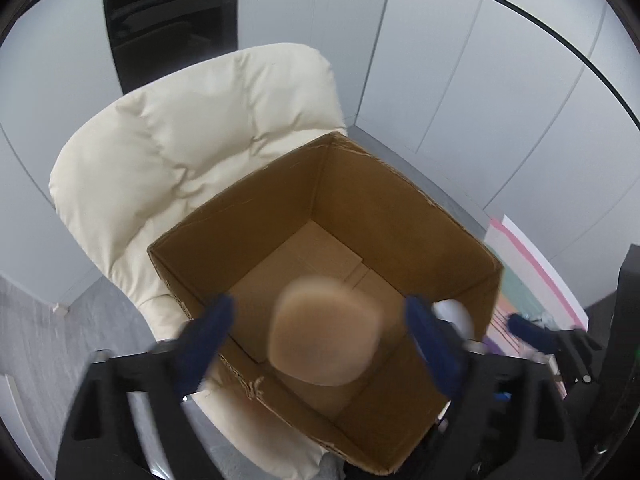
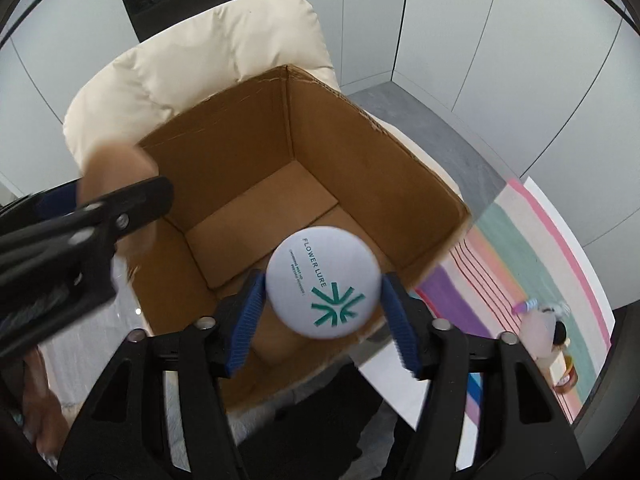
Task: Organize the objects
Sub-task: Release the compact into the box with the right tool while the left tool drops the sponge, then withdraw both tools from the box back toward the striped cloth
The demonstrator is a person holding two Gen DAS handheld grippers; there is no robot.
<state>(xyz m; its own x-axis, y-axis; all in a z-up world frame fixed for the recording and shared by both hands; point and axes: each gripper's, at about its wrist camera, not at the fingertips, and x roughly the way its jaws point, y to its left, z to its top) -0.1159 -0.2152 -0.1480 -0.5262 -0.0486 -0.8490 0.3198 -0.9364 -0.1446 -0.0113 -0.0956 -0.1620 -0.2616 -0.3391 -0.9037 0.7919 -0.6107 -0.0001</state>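
Observation:
An open cardboard box (image 1: 380, 200) (image 2: 240, 140) stands on a cream padded chair (image 1: 180, 140) (image 2: 200, 52). My left gripper (image 1: 320, 336) hangs over the box's near side, its blue fingers (image 1: 208, 332) spread wide. A blurred tan rounded object (image 1: 324, 332) sits loose between them, touching neither pad. My right gripper (image 2: 324, 312) is over the box's right corner. A white round object (image 2: 324, 280) with green "FLOWER LURE" print lies between its blue pads (image 2: 248, 320), which stand slightly apart from it. The left gripper (image 2: 120, 208) and tan object (image 2: 116, 168) also show in the right wrist view.
A striped pastel mat (image 2: 520, 240) (image 1: 532, 280) lies on the grey floor to the right of the chair, with a few small items (image 2: 540, 332) on it. White wall panels and a dark panel (image 1: 168, 20) stand behind the chair.

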